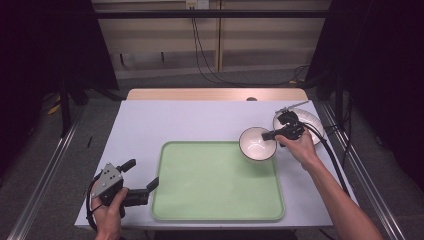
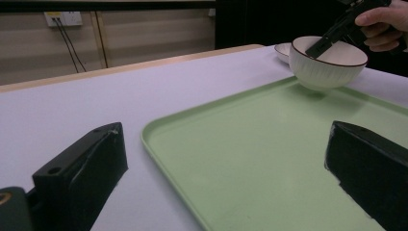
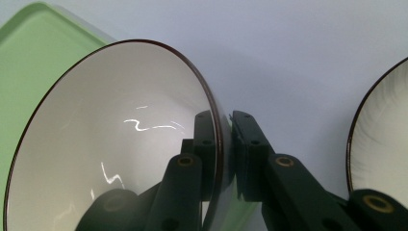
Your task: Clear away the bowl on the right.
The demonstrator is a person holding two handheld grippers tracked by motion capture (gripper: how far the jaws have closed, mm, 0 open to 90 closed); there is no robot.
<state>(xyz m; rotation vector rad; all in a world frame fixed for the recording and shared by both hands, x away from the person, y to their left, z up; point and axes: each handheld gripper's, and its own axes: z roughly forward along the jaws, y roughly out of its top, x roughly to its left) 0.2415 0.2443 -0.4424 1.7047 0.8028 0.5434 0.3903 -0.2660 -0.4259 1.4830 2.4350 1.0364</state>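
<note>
A white bowl (image 1: 257, 143) with a dark rim hangs over the far right corner of the light green tray (image 1: 215, 190), lifted a little above it. My right gripper (image 1: 272, 134) is shut on the bowl's (image 3: 110, 144) rim, one jaw inside and one outside. The bowl (image 2: 327, 61) casts a shadow on the tray (image 2: 269, 159) in the left gripper view. My left gripper (image 1: 143, 179) rests open at the tray's near left corner, holding nothing, its jaws spread wide on either side of the tray's edge.
A white plate (image 1: 311, 121) with a dark rim lies on the table right of the bowl, its edge (image 3: 380, 139) close to my right gripper. The pale table (image 1: 165, 120) stretches bare behind the tray. Cables trail from both grippers.
</note>
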